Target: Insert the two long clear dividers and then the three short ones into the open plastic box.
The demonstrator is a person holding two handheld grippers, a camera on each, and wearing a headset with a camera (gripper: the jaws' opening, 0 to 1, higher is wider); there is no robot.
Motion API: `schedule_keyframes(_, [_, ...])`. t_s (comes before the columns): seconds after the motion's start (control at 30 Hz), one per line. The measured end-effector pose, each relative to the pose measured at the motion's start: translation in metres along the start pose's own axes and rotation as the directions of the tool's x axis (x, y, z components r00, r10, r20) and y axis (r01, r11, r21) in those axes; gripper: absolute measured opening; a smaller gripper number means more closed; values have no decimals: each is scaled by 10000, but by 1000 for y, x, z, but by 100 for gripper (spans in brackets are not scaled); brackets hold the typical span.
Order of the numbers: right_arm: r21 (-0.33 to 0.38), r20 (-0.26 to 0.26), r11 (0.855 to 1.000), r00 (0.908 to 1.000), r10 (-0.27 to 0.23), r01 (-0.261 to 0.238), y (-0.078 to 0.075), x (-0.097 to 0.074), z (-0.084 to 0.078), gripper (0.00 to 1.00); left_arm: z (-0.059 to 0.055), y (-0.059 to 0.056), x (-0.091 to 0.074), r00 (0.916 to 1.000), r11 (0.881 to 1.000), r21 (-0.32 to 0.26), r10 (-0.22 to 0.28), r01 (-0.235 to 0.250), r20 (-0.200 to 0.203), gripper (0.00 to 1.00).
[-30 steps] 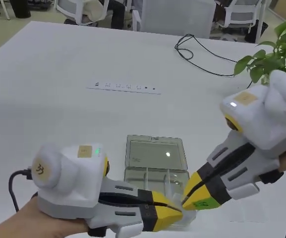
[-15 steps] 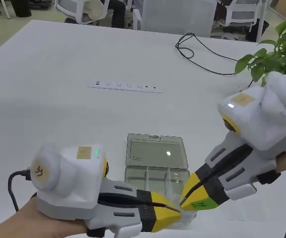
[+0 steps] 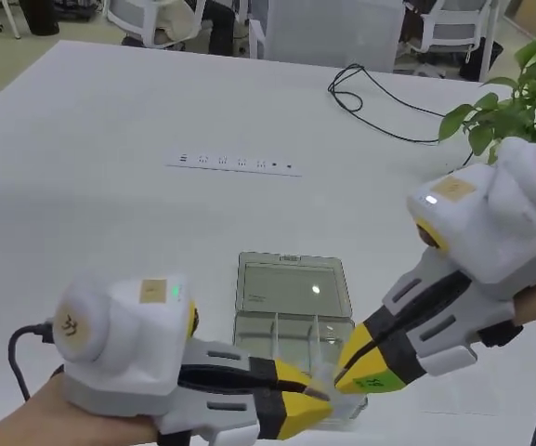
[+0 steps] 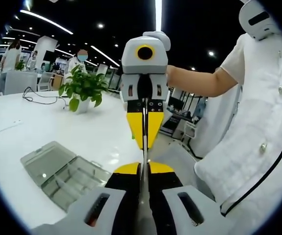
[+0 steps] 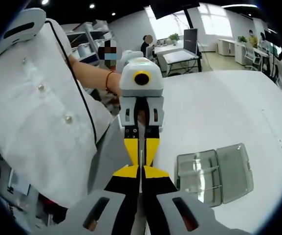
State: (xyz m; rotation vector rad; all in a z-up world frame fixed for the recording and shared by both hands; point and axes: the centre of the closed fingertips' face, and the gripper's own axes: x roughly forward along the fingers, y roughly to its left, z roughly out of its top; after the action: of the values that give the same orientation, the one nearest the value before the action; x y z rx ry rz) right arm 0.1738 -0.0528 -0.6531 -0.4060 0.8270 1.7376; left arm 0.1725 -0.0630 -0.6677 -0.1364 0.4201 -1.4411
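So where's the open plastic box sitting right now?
In the head view it is bottom centre: the open plastic box lies on the white table, just beyond the meeting tips of the left gripper and right gripper.

Your head view is bright and evenly lit. The white table (image 3: 110,102) runs close to washed out across the upper left, and the shadows on it are soft and faint. A small hot spot of glare sits on the box lid (image 3: 293,288) near the centre.

In your left gripper view the ceiling goes nearly black, cut by bright light strips (image 4: 156,12) at top centre and upper left. In your right gripper view the windows (image 5: 172,22) at the upper middle blow out white. Both gripper views bend hard toward their edges, stretching the white shirt (image 4: 258,122), and the closest surfaces at the bottom edge look slightly soft.
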Motion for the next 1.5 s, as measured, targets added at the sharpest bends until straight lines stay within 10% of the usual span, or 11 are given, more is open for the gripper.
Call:
schedule_keyframes(0.7, [-140, 608, 9950, 9933, -983, 993, -20, -8, 15, 3, -14, 23, -23, 9933, 9936, -165, 1113, -1118, -312, 22])
schedule_keyframes(1.5, [-296, 711, 9718, 9703, -2314, 2339, -85, 5, 18, 3, -40, 52, -51, 9663, 9698, -303, 2379, -2419, -984, 52])
